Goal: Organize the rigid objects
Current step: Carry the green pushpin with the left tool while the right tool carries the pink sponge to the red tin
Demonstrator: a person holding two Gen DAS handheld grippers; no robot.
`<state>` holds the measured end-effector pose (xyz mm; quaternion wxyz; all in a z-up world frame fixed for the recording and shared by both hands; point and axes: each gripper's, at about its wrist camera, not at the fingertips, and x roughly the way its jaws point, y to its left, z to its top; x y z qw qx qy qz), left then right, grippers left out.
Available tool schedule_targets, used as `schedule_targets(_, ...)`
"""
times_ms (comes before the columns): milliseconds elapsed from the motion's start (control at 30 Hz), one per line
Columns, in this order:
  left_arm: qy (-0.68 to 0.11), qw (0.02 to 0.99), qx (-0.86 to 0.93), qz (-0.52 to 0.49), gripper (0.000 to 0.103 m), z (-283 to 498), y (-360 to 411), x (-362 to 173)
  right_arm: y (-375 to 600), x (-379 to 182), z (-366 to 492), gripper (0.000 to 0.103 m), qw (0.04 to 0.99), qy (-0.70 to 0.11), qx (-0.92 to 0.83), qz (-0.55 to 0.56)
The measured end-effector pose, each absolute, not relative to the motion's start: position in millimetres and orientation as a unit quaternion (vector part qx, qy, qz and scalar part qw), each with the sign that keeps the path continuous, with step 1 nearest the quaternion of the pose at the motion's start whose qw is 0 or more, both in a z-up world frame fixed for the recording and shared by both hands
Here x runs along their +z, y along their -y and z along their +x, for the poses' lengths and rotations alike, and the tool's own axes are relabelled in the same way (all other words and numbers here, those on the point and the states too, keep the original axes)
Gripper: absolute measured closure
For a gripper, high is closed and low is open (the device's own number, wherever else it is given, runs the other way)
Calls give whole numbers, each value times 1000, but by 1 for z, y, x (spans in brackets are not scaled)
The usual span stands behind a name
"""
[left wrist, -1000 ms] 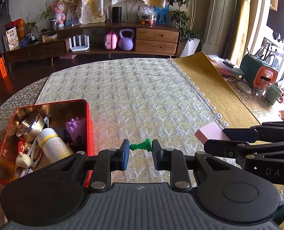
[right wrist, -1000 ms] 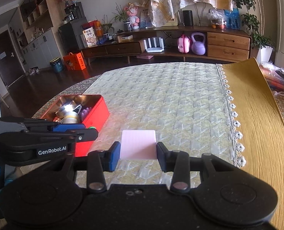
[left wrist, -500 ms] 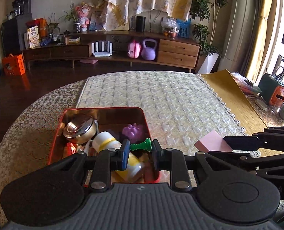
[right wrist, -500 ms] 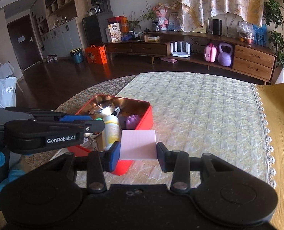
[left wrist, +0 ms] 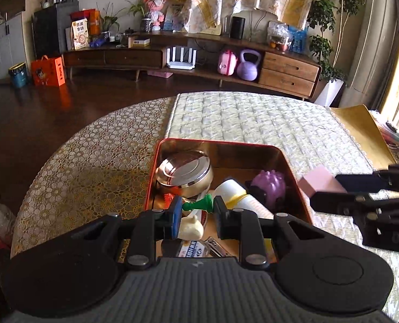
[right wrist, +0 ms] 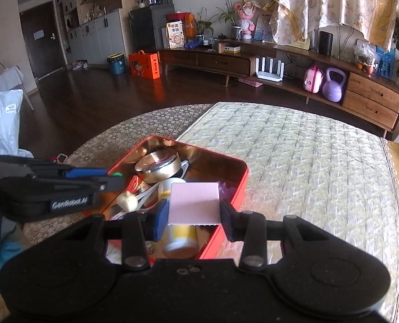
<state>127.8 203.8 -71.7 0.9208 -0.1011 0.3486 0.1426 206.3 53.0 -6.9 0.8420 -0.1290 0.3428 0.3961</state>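
Two loads hang over the red tin (left wrist: 290, 167) at lower centre of the left wrist view, on the desk (left wrist: 78, 161). Biggest is the pink block (right wrist: 194, 203), clamped in the right hand-held gripper (right wrist: 194, 212) above the tin's near right corner. Smaller, the green chess pawn (left wrist: 199, 204) is pinched in the left hand-held gripper (left wrist: 196, 210). This looks like the drop-off step; next, lower each into a free gap among the tin's contents and let go.
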Motion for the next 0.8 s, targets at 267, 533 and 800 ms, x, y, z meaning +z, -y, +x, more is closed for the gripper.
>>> schedule_targets(267, -358, 918, 141, -100, 79, 142, -212, -91, -103, -25, 242, 63, 834, -351, 395, -157)
schedule_targets(533, -361, 919, 127, -92, 79, 161, -209, -100, -125, -49, 262, 63, 822, -383, 387, -164)
schedule_targets(800, -380, 911, 119, -103, 79, 169, -212, -115, -122, -52, 261, 62, 817, -400, 390, -146)
